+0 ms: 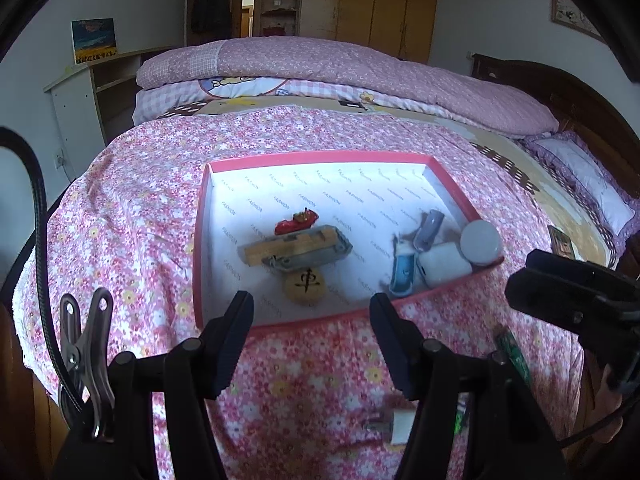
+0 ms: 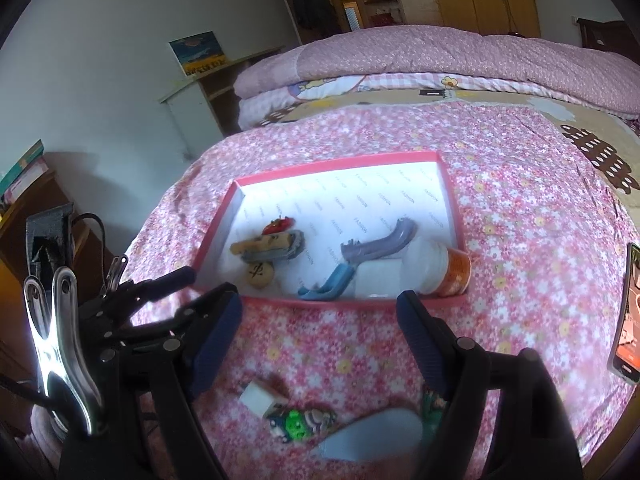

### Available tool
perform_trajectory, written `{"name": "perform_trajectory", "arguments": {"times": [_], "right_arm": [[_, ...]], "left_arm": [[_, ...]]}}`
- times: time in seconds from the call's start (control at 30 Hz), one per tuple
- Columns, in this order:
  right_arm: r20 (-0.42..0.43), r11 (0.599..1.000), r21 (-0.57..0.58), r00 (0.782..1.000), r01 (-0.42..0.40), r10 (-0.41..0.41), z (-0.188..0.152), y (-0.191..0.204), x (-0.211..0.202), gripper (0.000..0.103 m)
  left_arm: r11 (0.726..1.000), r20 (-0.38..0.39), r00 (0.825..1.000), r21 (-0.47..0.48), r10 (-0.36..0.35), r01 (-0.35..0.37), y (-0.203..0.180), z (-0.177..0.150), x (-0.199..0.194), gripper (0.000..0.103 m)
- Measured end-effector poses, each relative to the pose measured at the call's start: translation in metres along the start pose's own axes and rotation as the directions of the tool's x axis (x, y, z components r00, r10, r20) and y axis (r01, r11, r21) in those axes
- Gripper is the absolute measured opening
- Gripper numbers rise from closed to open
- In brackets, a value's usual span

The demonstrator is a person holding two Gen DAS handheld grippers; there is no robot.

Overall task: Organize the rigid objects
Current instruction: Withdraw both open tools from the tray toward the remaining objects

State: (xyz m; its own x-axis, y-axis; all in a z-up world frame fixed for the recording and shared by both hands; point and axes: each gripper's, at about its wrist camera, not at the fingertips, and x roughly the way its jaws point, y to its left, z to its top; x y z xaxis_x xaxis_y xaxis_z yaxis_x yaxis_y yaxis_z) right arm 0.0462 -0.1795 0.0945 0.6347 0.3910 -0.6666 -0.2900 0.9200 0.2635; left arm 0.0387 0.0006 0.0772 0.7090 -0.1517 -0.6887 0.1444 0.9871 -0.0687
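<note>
A pink-rimmed box lies on the floral bedspread. It holds a red toy car, a wooden block on a grey tray, a round wooden chess piece, blue and purple hooks, a white case and a white bottle with an orange label. My left gripper is open and empty just before the box's near edge. My right gripper is open and empty too. Below it lie a white plug, a green figure and a white spoon-like piece.
A phone lies on the bedspread at the right. Folded quilts and a pillow lie farther up the bed. A shelf unit stands at the left wall. My right gripper shows in the left wrist view.
</note>
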Motion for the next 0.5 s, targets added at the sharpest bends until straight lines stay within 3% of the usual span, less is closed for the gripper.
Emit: {"name": "perform_trajectory", "arguments": {"times": [0.5], "right_arm": [[-0.031,1.000,-0.014,1.000,0.006,-0.006,-0.038,-0.001,-0.015,0.081]], "left_arm": [[0.998,-0.037,0.998,-0.011,-0.058,0.058,0.001,-0.025,-0.014,0.064]]}}
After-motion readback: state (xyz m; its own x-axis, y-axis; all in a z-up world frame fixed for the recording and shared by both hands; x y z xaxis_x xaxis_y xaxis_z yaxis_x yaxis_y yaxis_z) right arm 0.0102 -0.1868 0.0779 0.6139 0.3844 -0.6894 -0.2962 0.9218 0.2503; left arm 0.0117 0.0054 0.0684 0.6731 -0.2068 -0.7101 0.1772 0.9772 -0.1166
